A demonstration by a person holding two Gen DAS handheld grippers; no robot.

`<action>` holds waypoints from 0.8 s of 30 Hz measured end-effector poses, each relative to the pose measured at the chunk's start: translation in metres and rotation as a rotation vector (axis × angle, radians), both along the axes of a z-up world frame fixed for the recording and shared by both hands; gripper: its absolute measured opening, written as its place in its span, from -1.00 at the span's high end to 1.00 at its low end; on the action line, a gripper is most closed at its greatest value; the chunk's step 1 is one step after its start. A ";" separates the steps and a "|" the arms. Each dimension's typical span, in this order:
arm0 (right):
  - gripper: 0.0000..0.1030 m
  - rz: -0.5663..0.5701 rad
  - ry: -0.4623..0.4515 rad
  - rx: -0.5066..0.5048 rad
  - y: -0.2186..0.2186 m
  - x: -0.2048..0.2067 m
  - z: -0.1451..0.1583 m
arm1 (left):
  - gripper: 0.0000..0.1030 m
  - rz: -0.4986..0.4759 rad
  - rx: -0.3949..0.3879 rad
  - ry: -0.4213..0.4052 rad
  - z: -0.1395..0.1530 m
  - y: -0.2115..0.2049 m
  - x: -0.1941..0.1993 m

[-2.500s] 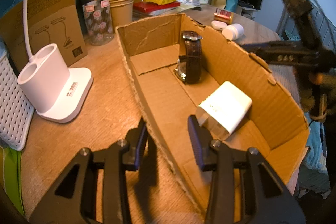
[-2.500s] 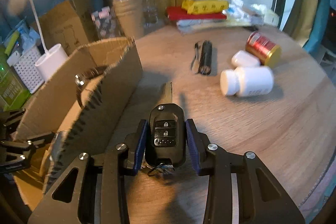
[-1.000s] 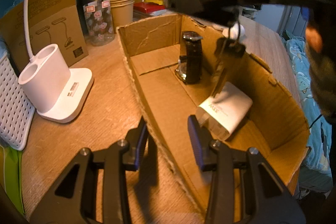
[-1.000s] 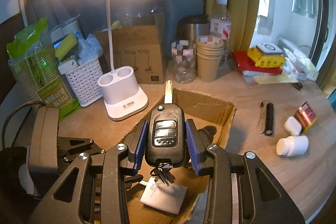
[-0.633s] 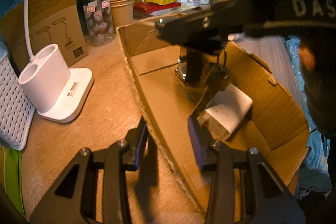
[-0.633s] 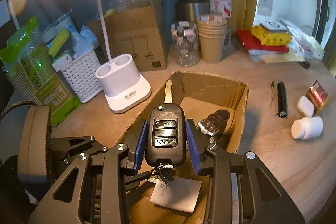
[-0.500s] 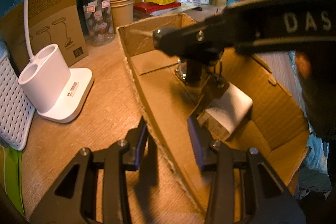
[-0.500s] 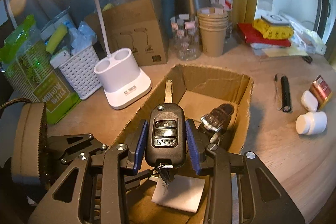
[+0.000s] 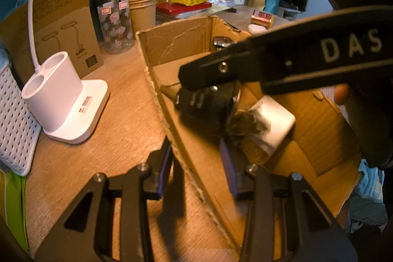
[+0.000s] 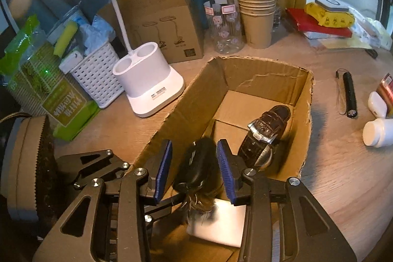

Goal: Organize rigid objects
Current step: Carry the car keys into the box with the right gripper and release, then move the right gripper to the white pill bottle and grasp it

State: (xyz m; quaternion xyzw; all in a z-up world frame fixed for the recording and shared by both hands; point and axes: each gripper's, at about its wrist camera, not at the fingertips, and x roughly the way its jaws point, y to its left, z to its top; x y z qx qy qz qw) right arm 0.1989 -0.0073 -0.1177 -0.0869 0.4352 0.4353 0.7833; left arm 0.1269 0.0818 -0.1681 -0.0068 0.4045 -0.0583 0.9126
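An open cardboard box (image 10: 304, 114) (image 9: 172, 41) sits on the wooden table. Inside it are a brown-strapped watch (image 10: 267, 129) and a white flat box (image 10: 221, 230) (image 9: 275, 127). A black car key (image 10: 199, 168) (image 9: 203, 102), blurred, is loose and falling inside the box between my right fingers. My right gripper (image 10: 194, 168) is open above the box; in the left wrist view its finger (image 9: 221, 73) reaches over the box. My left gripper (image 9: 196, 166) straddles the box's near wall with its jaws apart, not squeezing it.
A white lamp base (image 10: 147, 87) (image 9: 63, 100), a white basket (image 10: 95, 75), a brown carton (image 10: 162, 16), paper cups (image 10: 256, 16) and a glass jar (image 10: 223, 26) stand behind the box. A black flashlight (image 10: 350, 95) and white bottles (image 10: 378, 131) lie to the right.
My right gripper moved over the box, lowered, then opened and let go of the car key, which is dropping into the box. My left gripper has not moved.
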 end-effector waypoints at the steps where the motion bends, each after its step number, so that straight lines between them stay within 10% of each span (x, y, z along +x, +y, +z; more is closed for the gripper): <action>1: 0.09 0.002 -0.001 -0.001 0.001 -0.001 0.000 | 0.23 0.001 0.001 0.000 0.000 -0.001 0.000; 24: -0.10 -0.063 -0.130 0.023 -0.036 -0.008 0.034 | 0.23 0.002 0.003 0.000 0.000 -0.002 -0.001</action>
